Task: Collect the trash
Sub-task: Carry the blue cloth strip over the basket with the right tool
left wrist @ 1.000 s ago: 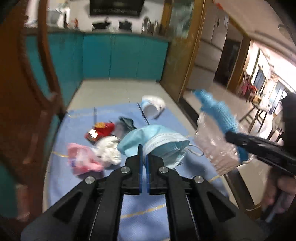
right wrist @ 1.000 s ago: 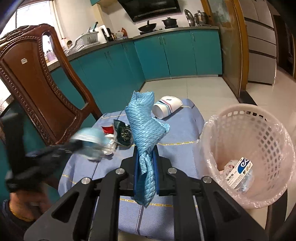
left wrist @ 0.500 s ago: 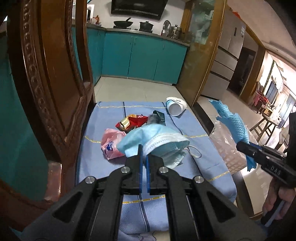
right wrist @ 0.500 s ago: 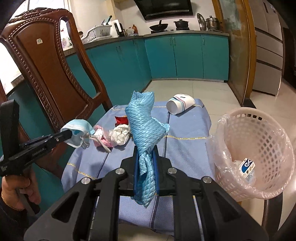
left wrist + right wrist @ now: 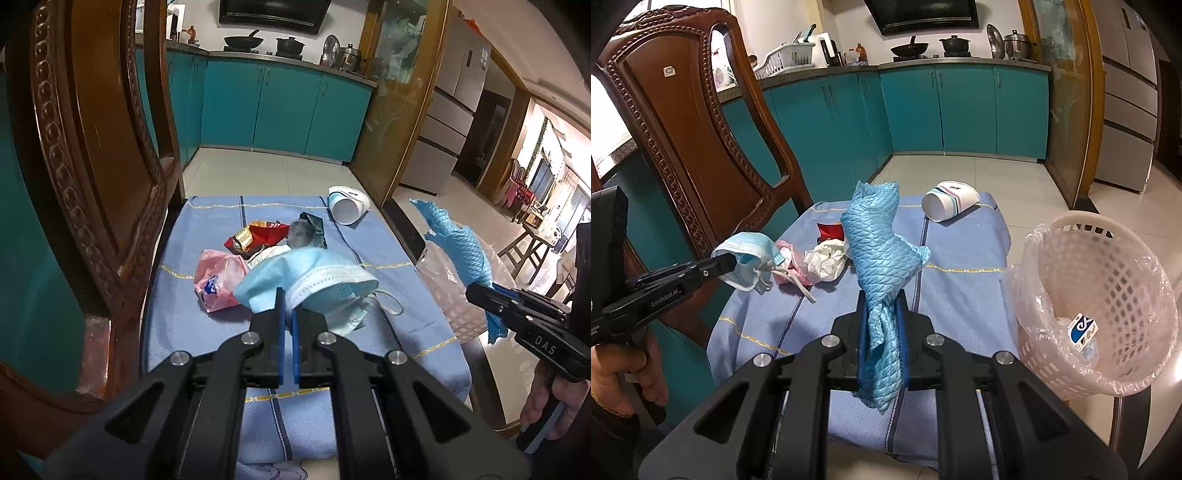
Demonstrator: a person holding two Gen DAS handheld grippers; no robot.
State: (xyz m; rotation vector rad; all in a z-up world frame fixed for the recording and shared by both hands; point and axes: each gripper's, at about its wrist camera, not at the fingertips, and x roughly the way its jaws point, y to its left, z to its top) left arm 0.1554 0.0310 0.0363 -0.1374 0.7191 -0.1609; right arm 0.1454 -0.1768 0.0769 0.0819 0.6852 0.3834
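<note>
Over the last second we carried both loads clear of the pile: our left gripper (image 5: 287, 295) pinched the face mask (image 5: 314, 275), our right gripper (image 5: 882, 299) clamped the blue cloth (image 5: 877, 240), both ready for dropping. Only the right view showed the basket (image 5: 1108, 295) just beside the table (image 5: 960, 291), already holding trash.

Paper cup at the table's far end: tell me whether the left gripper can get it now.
Probably not: the left gripper is shut on a face mask, and the paper cup lies beyond the wrapper pile.
</note>
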